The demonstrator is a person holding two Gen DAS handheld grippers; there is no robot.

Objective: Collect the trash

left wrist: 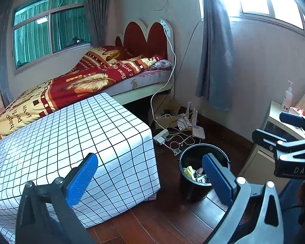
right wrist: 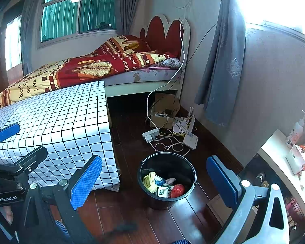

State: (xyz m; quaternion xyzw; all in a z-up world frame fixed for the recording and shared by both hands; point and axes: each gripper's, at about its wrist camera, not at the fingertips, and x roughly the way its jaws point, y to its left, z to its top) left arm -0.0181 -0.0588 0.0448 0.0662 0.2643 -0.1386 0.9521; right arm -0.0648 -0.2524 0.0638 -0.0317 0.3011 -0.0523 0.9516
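Observation:
A black bucket stands on the dark wooden floor and holds several pieces of trash: a yellow wrapper, a red crumpled piece and a small printed pack. The same bucket shows in the left wrist view, partly behind a blue pad. My left gripper is open and empty, over the corner of the table with the grid-pattern cloth. My right gripper is open and empty, its jaws framing the bucket from above. Each gripper also shows at the edge of the other's view.
A bed with a red and yellow quilt lies behind the table. A power strip, cables, a router and a cardboard box clutter the floor by the wall. On the right, a cabinet carries a pump bottle and tissue pack.

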